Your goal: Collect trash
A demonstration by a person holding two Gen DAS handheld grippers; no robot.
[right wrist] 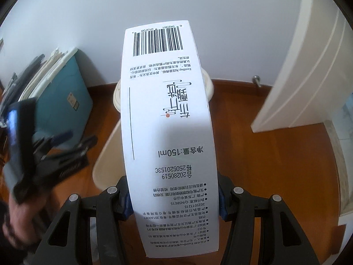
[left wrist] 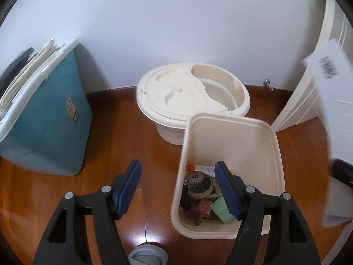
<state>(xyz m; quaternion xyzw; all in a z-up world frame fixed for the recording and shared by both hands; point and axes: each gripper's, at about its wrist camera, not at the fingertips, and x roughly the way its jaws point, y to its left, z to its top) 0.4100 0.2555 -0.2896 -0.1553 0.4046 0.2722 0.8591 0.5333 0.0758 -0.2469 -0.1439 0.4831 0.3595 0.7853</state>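
My right gripper clamped the white carton, which stood ahead over the cream bin. Left gripper hung empty, jaws apart. I judged centring over the opening before releasing wisest.

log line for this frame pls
left gripper: open, empty, beside bin | right gripper: shut on white carton | open trash bin: holds trash | carton not yet binned

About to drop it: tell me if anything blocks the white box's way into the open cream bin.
Nothing visible does. The white box, clamped in the right gripper, hangs beside the cream bin, whose mouth is open; the left gripper is open, partly over the near rim.
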